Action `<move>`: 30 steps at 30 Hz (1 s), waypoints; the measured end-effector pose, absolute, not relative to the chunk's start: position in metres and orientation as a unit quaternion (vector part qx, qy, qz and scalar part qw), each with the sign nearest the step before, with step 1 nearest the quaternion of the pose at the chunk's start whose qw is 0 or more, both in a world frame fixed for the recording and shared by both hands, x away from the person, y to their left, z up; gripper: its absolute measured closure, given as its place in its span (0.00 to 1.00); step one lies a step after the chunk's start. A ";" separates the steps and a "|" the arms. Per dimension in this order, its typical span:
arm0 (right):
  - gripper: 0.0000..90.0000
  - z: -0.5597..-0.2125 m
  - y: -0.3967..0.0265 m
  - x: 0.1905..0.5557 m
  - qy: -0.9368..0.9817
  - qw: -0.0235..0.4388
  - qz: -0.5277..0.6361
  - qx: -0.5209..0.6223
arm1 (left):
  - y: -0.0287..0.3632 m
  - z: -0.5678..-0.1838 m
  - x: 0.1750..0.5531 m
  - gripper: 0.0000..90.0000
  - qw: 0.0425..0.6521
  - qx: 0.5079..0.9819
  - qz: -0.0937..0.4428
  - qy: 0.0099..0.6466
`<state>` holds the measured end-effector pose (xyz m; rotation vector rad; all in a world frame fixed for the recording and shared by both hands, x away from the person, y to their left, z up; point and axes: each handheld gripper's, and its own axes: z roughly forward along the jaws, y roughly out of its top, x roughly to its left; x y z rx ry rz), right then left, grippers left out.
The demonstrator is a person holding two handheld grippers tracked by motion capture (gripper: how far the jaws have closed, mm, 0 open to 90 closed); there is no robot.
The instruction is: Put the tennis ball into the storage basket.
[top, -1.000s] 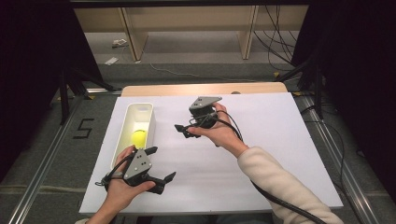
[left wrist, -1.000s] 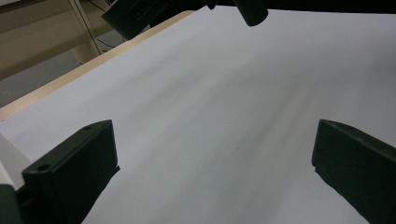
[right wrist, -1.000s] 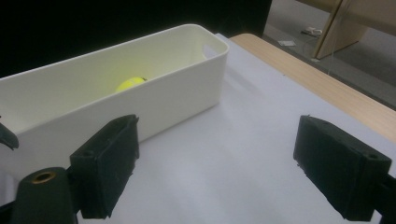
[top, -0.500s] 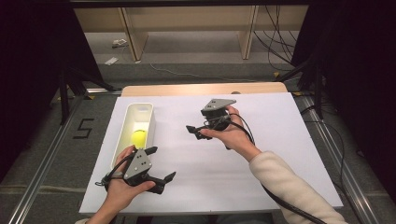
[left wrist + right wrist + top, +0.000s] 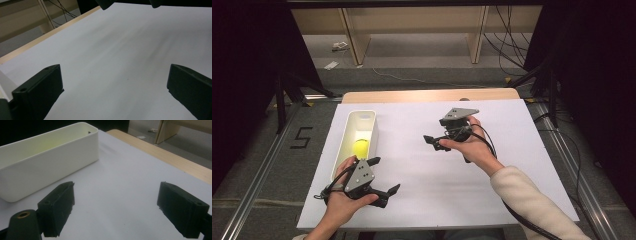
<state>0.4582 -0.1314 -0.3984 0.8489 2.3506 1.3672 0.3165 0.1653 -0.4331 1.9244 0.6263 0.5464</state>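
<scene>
A long white bin (image 5: 343, 145) lies on the left part of the white table top (image 5: 492, 125). A yellow ball (image 5: 360, 147) rests inside it. My left gripper (image 5: 384, 175) is held just in front of the bin's near end, open and empty; its jaws (image 5: 112, 92) stand wide over bare white surface. My right gripper (image 5: 432, 142) hovers over the middle of the table, pointing left toward the bin, also open and empty. In the right gripper view the bin (image 5: 50, 167) stands beyond the wide-apart jaws (image 5: 115, 212), well apart from them.
A wooden strip (image 5: 427, 95) borders the table's far edge. Wooden shelf legs (image 5: 349, 35) and loose cables (image 5: 512, 45) are on the floor behind. A metal rail (image 5: 257, 180) runs along the left side by a "5" mark (image 5: 302, 137).
My right gripper has moved to the right, away from the bin, staying open. The left gripper and the ball have not moved.
</scene>
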 end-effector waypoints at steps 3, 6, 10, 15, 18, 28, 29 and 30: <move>0.17 -0.399 -0.139 0.457 0.813 0.148 0.475 0.301 | 0.165 -0.433 0.316 0.00 0.499 0.796 0.226 0.259; 0.17 -0.399 -0.146 0.457 0.810 0.149 0.477 0.307 | 0.165 -0.433 0.317 0.00 0.498 0.796 0.225 0.259; 0.17 -0.400 -0.153 0.455 0.808 0.148 0.477 0.313 | 0.165 -0.433 0.317 0.00 0.498 0.796 0.226 0.259; 0.17 -0.401 -0.160 0.452 0.806 0.148 0.476 0.318 | 0.165 -0.433 0.317 0.00 0.498 0.796 0.226 0.260; 0.17 -0.401 -0.164 0.451 0.806 0.149 0.475 0.321 | 0.165 -0.433 0.317 0.00 0.499 0.796 0.225 0.260; 0.17 -0.402 -0.179 0.446 0.801 0.154 0.474 0.330 | 0.166 -0.433 0.317 0.00 0.498 0.796 0.225 0.261; 0.17 -0.402 -0.181 0.446 0.801 0.155 0.474 0.332 | 0.166 -0.433 0.317 0.00 0.498 0.796 0.225 0.261; 0.17 -0.403 -0.183 0.445 0.801 0.155 0.474 0.332 | 0.166 -0.433 0.317 0.00 0.498 0.795 0.226 0.261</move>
